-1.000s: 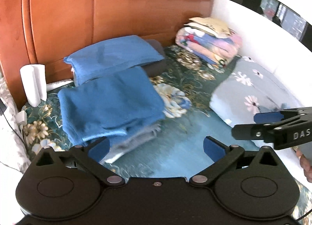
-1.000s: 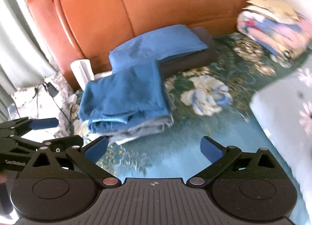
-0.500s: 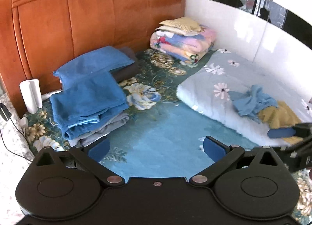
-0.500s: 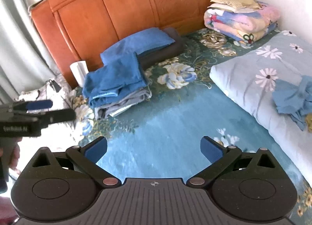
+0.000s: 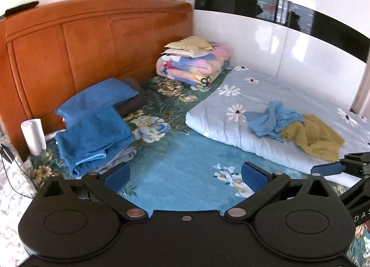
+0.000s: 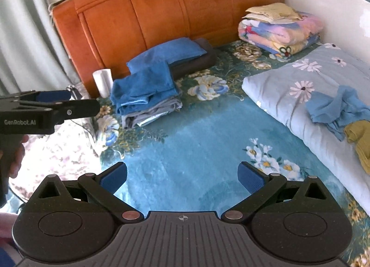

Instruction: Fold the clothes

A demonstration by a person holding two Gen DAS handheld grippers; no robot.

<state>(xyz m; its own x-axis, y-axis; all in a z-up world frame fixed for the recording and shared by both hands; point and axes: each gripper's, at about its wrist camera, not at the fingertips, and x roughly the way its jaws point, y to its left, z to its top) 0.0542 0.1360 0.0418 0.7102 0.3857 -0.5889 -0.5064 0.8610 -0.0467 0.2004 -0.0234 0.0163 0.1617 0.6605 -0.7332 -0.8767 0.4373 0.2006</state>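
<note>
Black hand-held gripper [image 5: 184, 174], blue pads [image 5: 116, 174]

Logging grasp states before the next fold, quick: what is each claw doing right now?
Left claw: open, holding nothing.
Right claw: open, holding nothing.

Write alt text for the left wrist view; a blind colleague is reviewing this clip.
The open left gripper hangs empty over a blue floral bedspread. Folded blue towels lie left by the wooden headboard; a crumpled blue garment and a yellow one lie right on a grey quilt.
</note>
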